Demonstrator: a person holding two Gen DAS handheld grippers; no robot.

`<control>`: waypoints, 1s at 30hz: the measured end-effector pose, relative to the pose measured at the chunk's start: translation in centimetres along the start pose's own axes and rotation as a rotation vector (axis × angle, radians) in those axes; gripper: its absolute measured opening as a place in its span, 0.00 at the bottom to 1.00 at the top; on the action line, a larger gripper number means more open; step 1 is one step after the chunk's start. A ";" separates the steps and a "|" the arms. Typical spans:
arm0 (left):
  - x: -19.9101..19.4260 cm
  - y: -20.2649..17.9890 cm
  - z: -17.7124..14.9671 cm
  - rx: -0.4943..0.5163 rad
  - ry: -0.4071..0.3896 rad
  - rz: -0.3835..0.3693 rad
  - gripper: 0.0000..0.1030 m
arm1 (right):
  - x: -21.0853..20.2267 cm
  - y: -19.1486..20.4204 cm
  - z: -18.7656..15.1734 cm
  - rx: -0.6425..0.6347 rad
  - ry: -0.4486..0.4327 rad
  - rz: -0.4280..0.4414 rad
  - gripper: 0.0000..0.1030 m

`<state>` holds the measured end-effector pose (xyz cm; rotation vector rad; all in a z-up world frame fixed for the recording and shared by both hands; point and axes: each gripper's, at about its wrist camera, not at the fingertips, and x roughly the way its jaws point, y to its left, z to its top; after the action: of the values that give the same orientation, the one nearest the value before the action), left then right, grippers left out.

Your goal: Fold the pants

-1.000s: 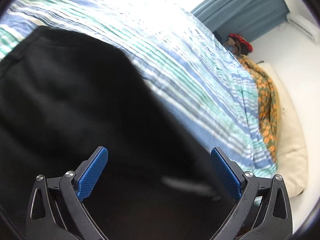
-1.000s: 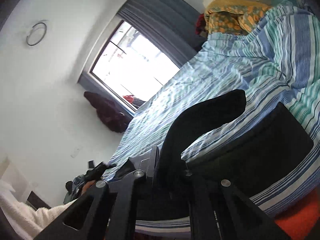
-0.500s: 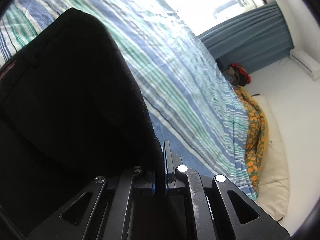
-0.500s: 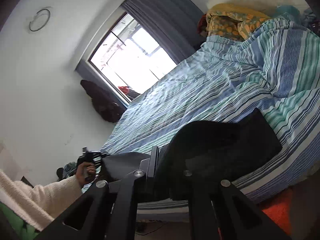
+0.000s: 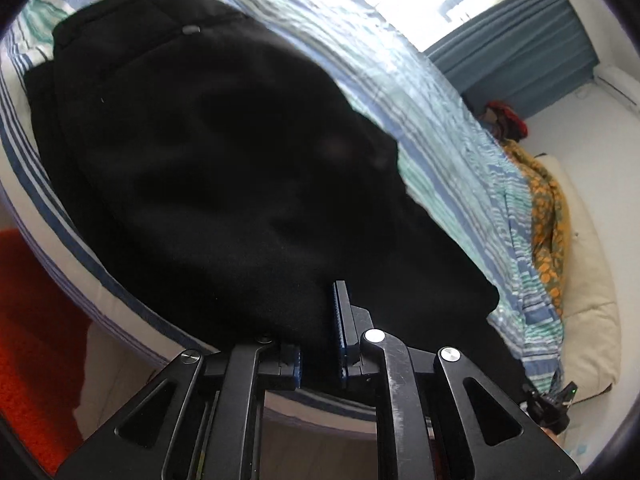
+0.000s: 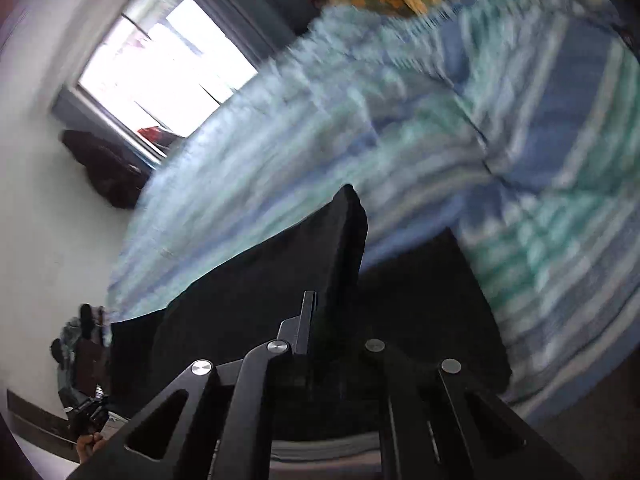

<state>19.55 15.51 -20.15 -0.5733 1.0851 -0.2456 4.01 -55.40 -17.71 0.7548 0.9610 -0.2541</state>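
The bed [image 5: 420, 92] fills most of both views, covered by a sheet [image 6: 400, 120] striped in blue, green and white; in the right wrist view the stripes are smeared by blur. Behind it stand a bright window [image 6: 160, 60] and a blue-grey curtain [image 5: 520, 28]. A cream pillow [image 5: 588, 300] lies at the bed's far end in the left wrist view, with an orange patterned blanket [image 5: 548, 216] beside it. A red rug [image 5: 32, 320] covers the floor beside the bed's edge.

The black pants [image 5: 220, 160] lie on the sheet near the bed's edge, the waistband end with a small button [image 5: 191, 30] farthest from the left camera. Part of the fabric is raised off the sheet and hangs between the two tools; in the right wrist view one fold stands up as a dark flap [image 6: 344, 232] above the flat part.

The left tool [image 5: 318, 344] is clenched on the black fabric, which drapes over its blue pads [image 5: 340, 320]. The right tool [image 6: 320, 332] is likewise clamped on a fold of the pants, the cloth covering most of its fingers. A hand [image 6: 86, 446] with another black tool shows at the lower left of the right wrist view.
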 end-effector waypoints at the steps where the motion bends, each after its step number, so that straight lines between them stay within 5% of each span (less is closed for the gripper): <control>1: 0.3 -0.2 -0.1 0.024 -0.002 0.011 0.08 | 1.1 -1.1 -0.8 0.024 0.033 -0.030 0.08; 8: 0.4 -2.1 0.7 0.072 -0.020 0.002 0.09 | 1.1 -0.7 -0.8 -0.048 0.021 -0.109 0.09; 12: 0.5 -3.2 0.5 0.102 -0.031 -0.021 0.12 | -1.6 0.8 0.4 -0.144 -0.104 -0.170 0.08; 16: 2.4 -4.3 -0.7 0.174 0.020 0.047 0.12 | -0.2 -1.7 -0.2 -0.074 0.000 -0.250 0.08; 30: 3.5 -6.0 -1.1 0.224 0.045 0.074 0.13 | -0.8 -1.5 -1.5 -0.095 -0.019 -0.314 0.08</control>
<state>20.74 8.58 -19.91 -0.3285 1.1033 -0.3125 1.84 -55.62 -18.30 0.5117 1.0649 -0.4842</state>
